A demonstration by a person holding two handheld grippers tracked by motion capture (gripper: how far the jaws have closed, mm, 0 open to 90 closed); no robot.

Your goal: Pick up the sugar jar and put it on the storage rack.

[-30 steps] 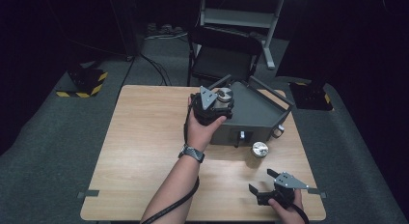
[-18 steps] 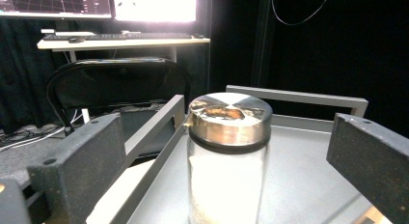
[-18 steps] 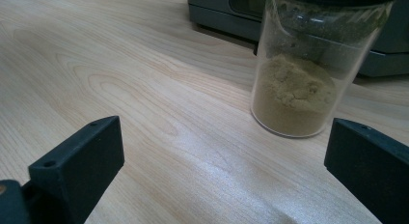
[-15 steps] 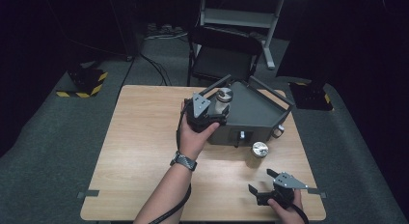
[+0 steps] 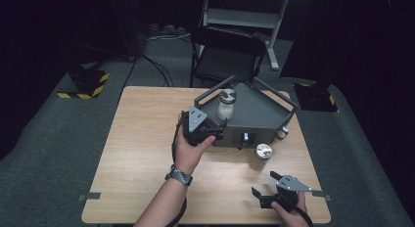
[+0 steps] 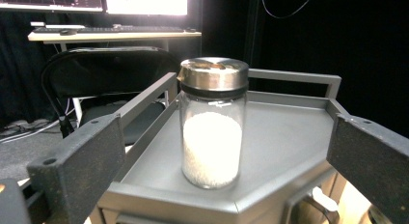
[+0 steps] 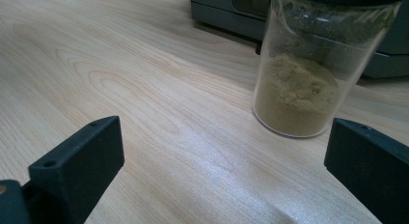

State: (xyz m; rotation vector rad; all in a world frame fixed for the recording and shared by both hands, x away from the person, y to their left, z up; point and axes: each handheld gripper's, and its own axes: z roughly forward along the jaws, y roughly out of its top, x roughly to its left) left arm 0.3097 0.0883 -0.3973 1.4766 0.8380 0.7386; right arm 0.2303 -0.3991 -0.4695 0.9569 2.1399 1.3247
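Note:
A glass jar of white grains (image 5: 226, 103) (image 6: 212, 122) with a metal lid stands upright near the left corner of a grey railed tray (image 5: 264, 120) (image 6: 284, 137). My left gripper (image 5: 213, 123) (image 6: 224, 163) is just in front of that corner, open, with its jaws wide on either side and short of the jar. A second jar, holding tan powder (image 5: 263, 151) (image 7: 304, 74), stands on the wooden table (image 5: 142, 139) in front of the tray. My right gripper (image 5: 264, 184) (image 7: 222, 171) rests low near the table's front right edge, open and pointing at it, with a gap between.
A small jar-like thing (image 5: 282, 132) sits at the tray's right side. A black folding chair (image 5: 230, 56) stands behind the table. The person's left forearm (image 5: 169, 192) crosses the table's front middle. The table's left half is bare wood.
My left gripper has drawn back from the white jar towards the person. The jar stays standing on the tray. The right gripper has not moved.

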